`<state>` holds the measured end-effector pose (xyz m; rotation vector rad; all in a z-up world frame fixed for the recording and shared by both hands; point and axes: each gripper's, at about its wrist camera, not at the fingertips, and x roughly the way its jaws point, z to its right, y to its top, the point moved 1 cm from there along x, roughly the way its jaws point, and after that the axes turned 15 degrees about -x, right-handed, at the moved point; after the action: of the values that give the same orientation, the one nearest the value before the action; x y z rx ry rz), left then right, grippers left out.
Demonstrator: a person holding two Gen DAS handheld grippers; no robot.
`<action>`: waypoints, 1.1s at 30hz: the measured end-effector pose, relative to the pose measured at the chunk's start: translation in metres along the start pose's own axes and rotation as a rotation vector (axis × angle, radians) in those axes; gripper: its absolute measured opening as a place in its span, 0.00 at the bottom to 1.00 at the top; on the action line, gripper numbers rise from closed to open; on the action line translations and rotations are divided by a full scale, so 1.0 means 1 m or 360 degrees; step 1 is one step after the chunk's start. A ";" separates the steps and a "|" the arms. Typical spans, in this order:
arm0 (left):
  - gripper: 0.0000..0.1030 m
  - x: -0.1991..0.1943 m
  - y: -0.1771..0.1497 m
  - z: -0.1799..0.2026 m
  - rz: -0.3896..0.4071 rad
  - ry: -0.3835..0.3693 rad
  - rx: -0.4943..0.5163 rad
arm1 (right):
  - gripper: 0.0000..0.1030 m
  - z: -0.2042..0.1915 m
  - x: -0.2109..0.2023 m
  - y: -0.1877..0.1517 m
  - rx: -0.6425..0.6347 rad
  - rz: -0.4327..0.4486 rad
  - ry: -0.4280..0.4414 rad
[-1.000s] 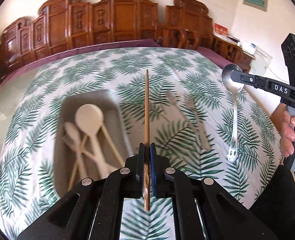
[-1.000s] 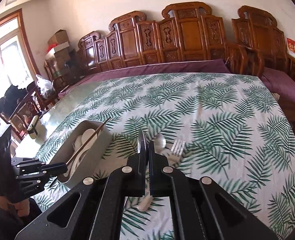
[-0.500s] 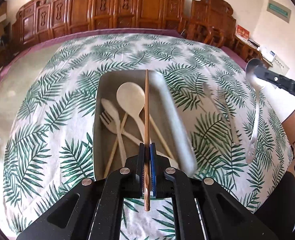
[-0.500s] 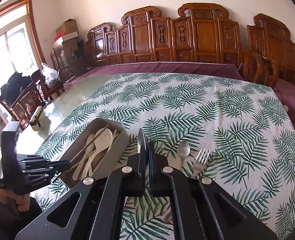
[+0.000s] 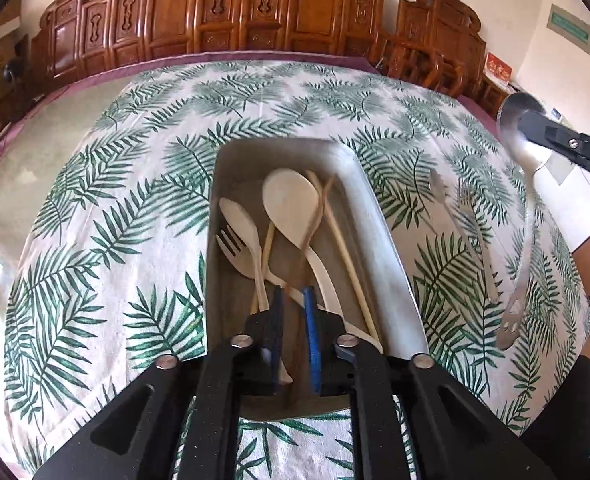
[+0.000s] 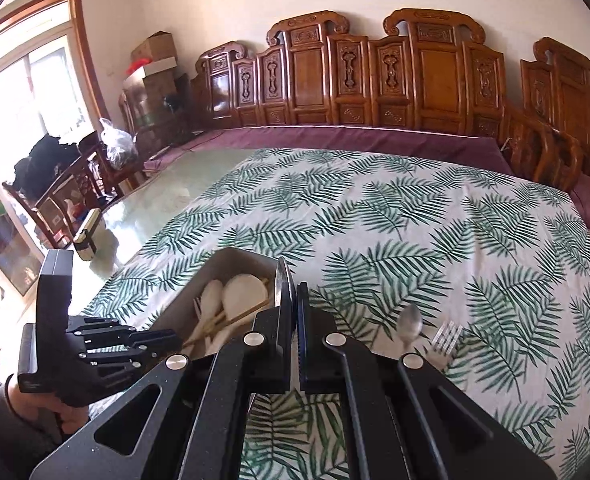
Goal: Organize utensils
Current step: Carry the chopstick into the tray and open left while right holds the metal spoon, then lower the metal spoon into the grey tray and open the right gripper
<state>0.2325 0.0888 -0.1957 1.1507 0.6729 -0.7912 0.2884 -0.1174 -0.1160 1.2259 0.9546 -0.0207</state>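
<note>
A grey metal tray [image 5: 379,240] holds wooden spoons [image 5: 291,204], a wooden fork [image 5: 237,250] and chopsticks [image 5: 347,256]. My left gripper [image 5: 295,300] is open and empty just above the tray's near end. My right gripper [image 6: 293,300] is shut on a large metal spoon [image 5: 523,216], held in the air right of the tray; it shows edge-on in the right wrist view [image 6: 285,284]. A small metal spoon [image 6: 409,326] and a metal fork [image 6: 447,338] lie on the leaf-print cloth to the right of the tray [image 6: 231,260].
The leaf-print cloth [image 6: 415,220] covers most of a glass-topped table [image 6: 183,184]. Carved wooden chairs [image 6: 415,72] line the far side. A small box [image 6: 85,240] stands on the glass at the left.
My left gripper has opened and let go of the wooden chopstick, which now lies in the tray. The left gripper moved closer over the tray. The right gripper kept its hold on the metal spoon.
</note>
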 end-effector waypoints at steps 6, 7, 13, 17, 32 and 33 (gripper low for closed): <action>0.25 -0.017 0.010 -0.009 0.0100 -0.0010 -0.0052 | 0.03 -0.011 0.012 0.016 -0.0006 0.0025 0.0052; 0.26 -0.018 0.012 -0.011 0.0113 -0.0007 -0.0057 | 0.03 -0.012 0.013 0.019 -0.0004 0.0030 0.0059; 0.42 -0.033 0.026 -0.029 0.0245 0.0053 -0.0155 | 0.03 -0.018 0.030 0.034 0.0044 0.0051 0.0156; 0.65 -0.040 0.031 -0.039 0.0324 0.0111 -0.0203 | 0.03 -0.030 0.054 0.034 0.0025 0.0006 0.0182; 0.86 -0.046 0.040 -0.055 0.0401 0.0170 -0.0305 | 0.04 -0.063 0.109 0.006 -0.0090 -0.0174 0.0243; 0.86 -0.045 0.039 -0.055 0.0396 0.0172 -0.0302 | 0.04 -0.063 0.111 0.005 -0.0095 -0.0177 0.0238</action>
<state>0.2364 0.1585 -0.1539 1.0835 0.6637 -0.4475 0.3223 -0.0137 -0.1819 1.1300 1.1453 0.0111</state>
